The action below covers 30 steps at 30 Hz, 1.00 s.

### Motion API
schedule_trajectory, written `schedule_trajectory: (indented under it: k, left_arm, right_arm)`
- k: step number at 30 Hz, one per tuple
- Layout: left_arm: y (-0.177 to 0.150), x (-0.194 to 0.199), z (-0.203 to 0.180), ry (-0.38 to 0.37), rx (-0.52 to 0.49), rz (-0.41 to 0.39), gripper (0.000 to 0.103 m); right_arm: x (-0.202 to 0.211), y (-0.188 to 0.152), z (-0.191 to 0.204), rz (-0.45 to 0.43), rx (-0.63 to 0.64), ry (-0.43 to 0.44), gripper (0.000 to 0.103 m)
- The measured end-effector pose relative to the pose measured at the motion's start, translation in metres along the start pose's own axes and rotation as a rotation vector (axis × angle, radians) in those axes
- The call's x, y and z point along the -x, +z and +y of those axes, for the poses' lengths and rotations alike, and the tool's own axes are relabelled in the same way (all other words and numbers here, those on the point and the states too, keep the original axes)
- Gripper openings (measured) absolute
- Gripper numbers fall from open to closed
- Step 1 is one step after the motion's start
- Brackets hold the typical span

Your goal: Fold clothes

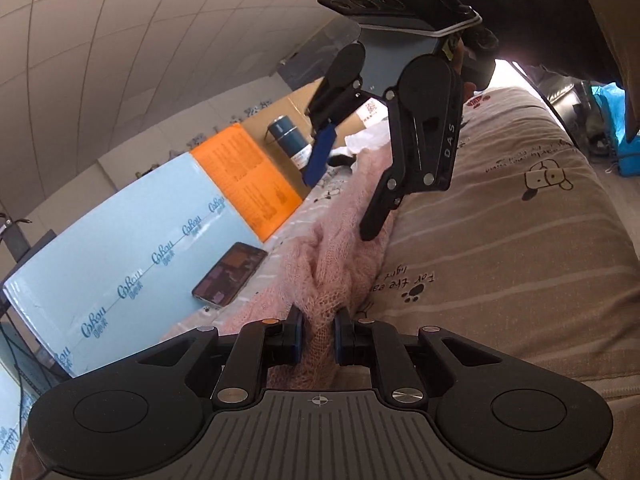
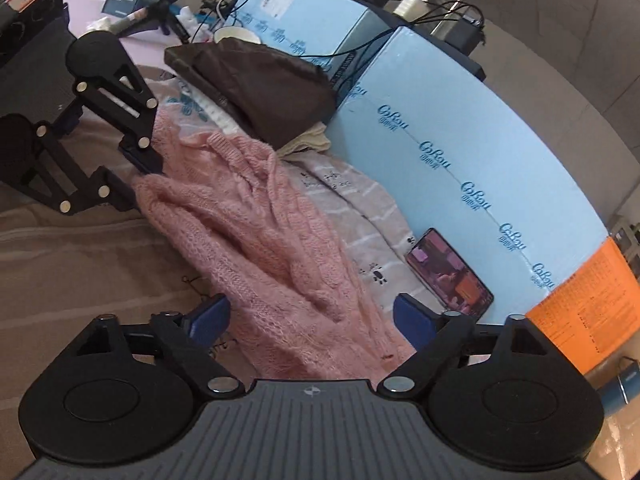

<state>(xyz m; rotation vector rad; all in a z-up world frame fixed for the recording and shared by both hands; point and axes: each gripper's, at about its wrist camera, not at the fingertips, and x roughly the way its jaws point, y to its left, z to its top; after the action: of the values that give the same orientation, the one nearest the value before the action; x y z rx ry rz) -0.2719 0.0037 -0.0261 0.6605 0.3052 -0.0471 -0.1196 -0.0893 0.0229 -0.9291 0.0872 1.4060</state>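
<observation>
A pink knitted sweater lies stretched in a bunched strip on a beige printed bedsheet. My left gripper is shut on one end of the sweater. The right gripper shows across from it, open, its fingers on either side of the other end. In the right wrist view the sweater runs between the wide-open fingers of my right gripper. The left gripper shows at the upper left, pinching the sweater's far end.
A phone lies on the sheet beside light blue foam boards with an orange sheet. A dark brown garment sits on a pile at the far end. A blue bottle and cardboard box stand nearby.
</observation>
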Motion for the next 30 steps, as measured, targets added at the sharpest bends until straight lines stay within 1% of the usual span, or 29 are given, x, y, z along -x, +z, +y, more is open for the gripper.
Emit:
schedule_trajectory:
  k: [1, 3, 4, 7, 9, 11, 12, 13, 14, 16, 18, 19, 20, 21, 22, 23, 24, 25, 26, 27, 29, 30]
  left_arm:
    - [0.000, 0.000, 0.002, -0.001, 0.007, -0.005, 0.013]
    - [-0.001, 0.003, 0.005, -0.008, 0.016, -0.018, 0.013]
    - [-0.001, 0.005, 0.005, -0.013, 0.016, -0.026, 0.013]
    - [-0.002, 0.013, 0.009, -0.033, 0.022, -0.065, 0.013]
    - [-0.003, 0.017, 0.016, -0.047, 0.052, -0.082, 0.014]
    - [-0.004, 0.019, 0.022, -0.078, 0.084, -0.084, 0.014]
    - [-0.004, 0.020, 0.024, -0.105, 0.095, -0.079, 0.014]
    - [-0.005, 0.020, 0.025, -0.141, 0.102, -0.062, 0.015]
    - [-0.005, 0.019, 0.025, -0.185, 0.107, -0.035, 0.019]
    - [-0.008, 0.015, 0.021, -0.266, 0.099, 0.034, 0.020]
    - [-0.010, 0.013, 0.017, -0.307, 0.077, 0.082, 0.024]
    - [-0.012, 0.015, 0.016, -0.317, 0.076, 0.086, 0.027]
    - [-0.012, 0.019, 0.019, -0.330, 0.093, 0.076, 0.036]
    - [-0.012, 0.025, 0.025, -0.349, 0.131, 0.053, 0.049]
    - [-0.012, 0.031, 0.033, -0.366, 0.185, 0.022, 0.057]
    - [-0.013, 0.036, 0.041, -0.370, 0.242, -0.009, 0.074]
    - [-0.014, 0.039, 0.050, -0.357, 0.300, -0.034, 0.082]
    - [-0.016, 0.042, 0.059, -0.334, 0.358, -0.058, 0.083]
    - [-0.018, 0.043, 0.067, -0.297, 0.412, -0.075, 0.083]
    - [-0.020, 0.042, 0.075, -0.238, 0.463, -0.075, 0.083]
    - [-0.027, 0.034, 0.092, -0.107, 0.571, -0.036, 0.083]
    - [-0.031, 0.028, 0.101, -0.043, 0.632, -0.010, 0.083]
  right_arm:
    - [-0.002, -0.002, 0.002, 0.016, -0.010, 0.019, 0.037]
    - [0.003, -0.008, 0.004, 0.019, -0.059, 0.017, 0.010]
    - [0.005, -0.012, 0.005, 0.020, -0.083, 0.016, 0.010]
    - [0.032, -0.017, 0.016, -0.040, -0.110, -0.013, 0.008]
    - [0.053, -0.017, 0.027, -0.086, -0.114, -0.020, 0.008]
    - [0.072, -0.018, 0.040, -0.123, -0.121, -0.003, 0.007]
    - [0.079, -0.020, 0.045, -0.143, -0.143, 0.026, 0.007]
    - [0.083, -0.023, 0.050, -0.155, -0.171, 0.058, 0.007]
    - [0.087, -0.026, 0.055, -0.166, -0.200, 0.091, 0.007]
    - [0.086, -0.036, 0.061, -0.164, -0.266, 0.139, 0.006]
    - [0.082, -0.046, 0.069, -0.151, -0.330, 0.176, 0.007]
    - [0.081, -0.051, 0.072, -0.145, -0.362, 0.193, 0.007]
    - [0.082, -0.055, 0.072, -0.151, -0.384, 0.184, 0.008]
    - [0.087, -0.061, 0.068, -0.182, -0.425, 0.145, 0.013]
    - [0.093, -0.067, 0.064, -0.213, -0.465, 0.106, 0.030]
    - [0.098, -0.073, 0.060, -0.244, -0.505, 0.067, 0.043]
    - [0.104, -0.080, 0.055, -0.275, -0.546, 0.027, 0.063]
    - [0.112, -0.090, 0.046, -0.306, -0.607, -0.028, 0.068]
    - [0.118, -0.100, 0.036, -0.321, -0.678, -0.095, 0.070]
    - [0.125, -0.110, 0.025, -0.334, -0.749, -0.163, 0.072]
    - [0.133, -0.134, 0.001, -0.324, -0.921, -0.319, 0.078]
    - [0.135, -0.146, -0.011, -0.313, -1.010, -0.403, 0.080]
